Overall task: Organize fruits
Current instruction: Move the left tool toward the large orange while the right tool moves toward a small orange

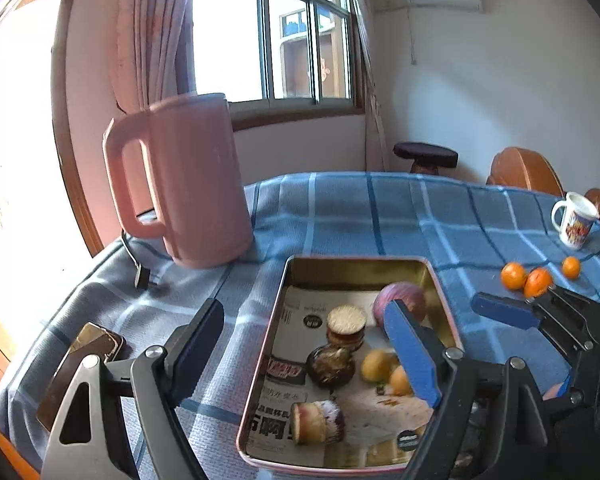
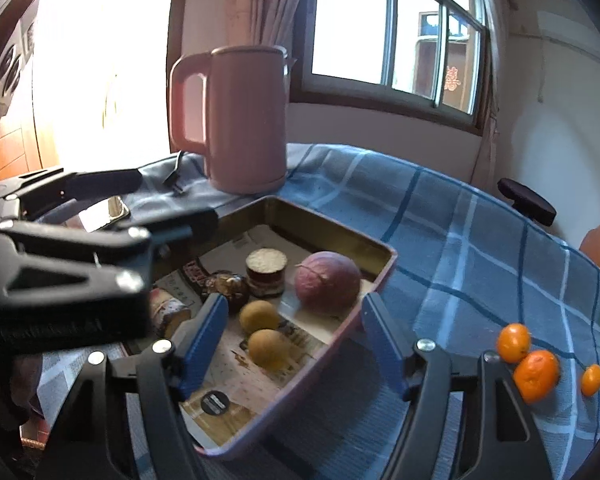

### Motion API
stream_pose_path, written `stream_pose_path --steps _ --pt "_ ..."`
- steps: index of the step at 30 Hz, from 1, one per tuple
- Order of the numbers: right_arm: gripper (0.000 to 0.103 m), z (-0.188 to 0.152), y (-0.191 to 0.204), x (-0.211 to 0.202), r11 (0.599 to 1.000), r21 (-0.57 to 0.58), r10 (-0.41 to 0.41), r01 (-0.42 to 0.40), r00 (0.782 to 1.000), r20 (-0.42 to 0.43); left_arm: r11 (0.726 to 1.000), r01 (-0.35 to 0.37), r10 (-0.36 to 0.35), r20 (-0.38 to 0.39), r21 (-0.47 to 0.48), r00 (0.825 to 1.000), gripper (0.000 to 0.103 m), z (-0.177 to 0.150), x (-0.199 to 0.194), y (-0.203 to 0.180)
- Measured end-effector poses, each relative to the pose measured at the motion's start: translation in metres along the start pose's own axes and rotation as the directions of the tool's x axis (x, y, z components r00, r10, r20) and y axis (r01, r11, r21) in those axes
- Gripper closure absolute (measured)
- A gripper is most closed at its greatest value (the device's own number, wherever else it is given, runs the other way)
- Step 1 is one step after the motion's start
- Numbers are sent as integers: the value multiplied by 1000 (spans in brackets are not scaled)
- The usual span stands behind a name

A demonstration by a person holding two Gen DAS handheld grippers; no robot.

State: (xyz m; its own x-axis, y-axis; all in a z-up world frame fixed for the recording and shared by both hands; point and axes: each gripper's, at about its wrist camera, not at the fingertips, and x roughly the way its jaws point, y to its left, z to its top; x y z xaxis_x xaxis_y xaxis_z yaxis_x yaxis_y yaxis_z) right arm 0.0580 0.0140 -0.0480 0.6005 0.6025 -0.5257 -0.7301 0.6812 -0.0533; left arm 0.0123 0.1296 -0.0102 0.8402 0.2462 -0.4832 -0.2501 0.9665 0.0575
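A gold metal tray point(image 1: 356, 261) lined with printed paper sits on the blue checked cloth. It holds a purple-red round fruit point(image 1: 400, 303), two small yellow fruits point(image 1: 374, 366), a biscuit stack point(image 1: 346, 325), a dark wrapped sweet point(image 1: 330, 364) and a cake roll point(image 1: 316, 422). Three small oranges point(image 2: 537, 374) lie on the cloth to the tray's right. My left gripper point(image 1: 306, 308) hovers open above the tray's left rim, holding nothing. My right gripper point(image 2: 295, 308) is open over the tray's near right side, above the yellow fruits point(image 2: 260, 316), with its pads touching nothing.
A tall pink kettle point(image 1: 196, 184) stands behind the tray at the left, its black plug point(image 1: 141, 276) on the cloth. A printed white mug point(image 1: 576, 220) stands at the far right. A dark flat phone-like item point(image 1: 84, 360) lies near the left table edge. A dark stool point(image 1: 426, 154) stands beyond the table.
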Motion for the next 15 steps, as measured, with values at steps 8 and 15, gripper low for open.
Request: stream_pose_path --steps 8,15 --pt "23 -14 -61 -48 991 84 -112 108 993 41 998 59 -60 16 35 998 19 13 -6 -53" --pt "23 -42 -138 -73 942 236 -245 240 969 -10 977 184 -178 -60 104 982 19 12 9 -130"
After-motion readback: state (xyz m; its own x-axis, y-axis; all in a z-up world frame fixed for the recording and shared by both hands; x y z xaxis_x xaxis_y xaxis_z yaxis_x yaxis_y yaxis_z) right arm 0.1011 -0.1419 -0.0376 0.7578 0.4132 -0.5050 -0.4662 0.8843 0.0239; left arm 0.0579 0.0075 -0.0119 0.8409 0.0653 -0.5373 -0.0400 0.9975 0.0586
